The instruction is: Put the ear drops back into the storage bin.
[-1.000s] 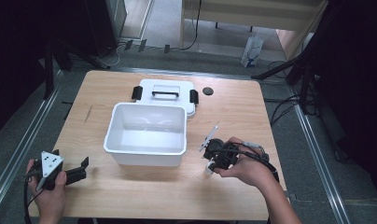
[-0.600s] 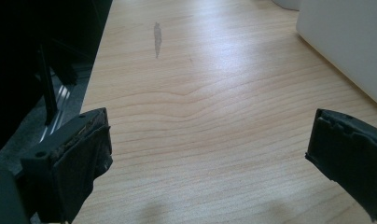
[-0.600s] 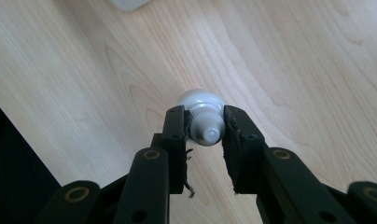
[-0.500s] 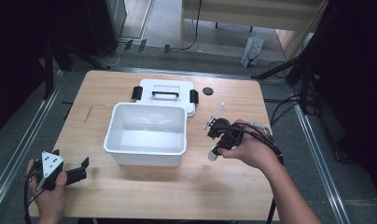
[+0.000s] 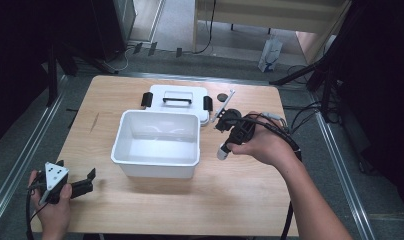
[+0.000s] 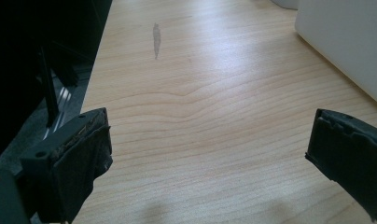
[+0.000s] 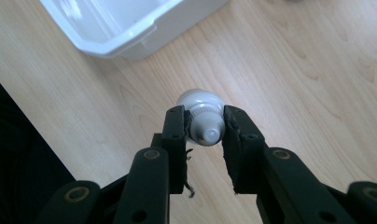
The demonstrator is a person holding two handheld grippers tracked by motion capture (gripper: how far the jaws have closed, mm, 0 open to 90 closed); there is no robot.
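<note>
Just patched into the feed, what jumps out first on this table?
The white bin sits open at mid-table, its lid lying flat just behind it. To its right, the right gripper is clamped on a small white tube above the wood. The left gripper rests open at the near-left corner.

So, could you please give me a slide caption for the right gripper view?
Right claw shut on a small white tube above the wooden table, near the white bin.

Desk (image 5: 250, 200): light wood top, rounded corners, a dark streak near its left edge.
White bin (image 5: 157, 160): open, at the centre.
White lid (image 5: 176, 95): flat just behind the bin, black handle and side clips.
Black disc (image 5: 222, 96): small, right of the lid.
</note>
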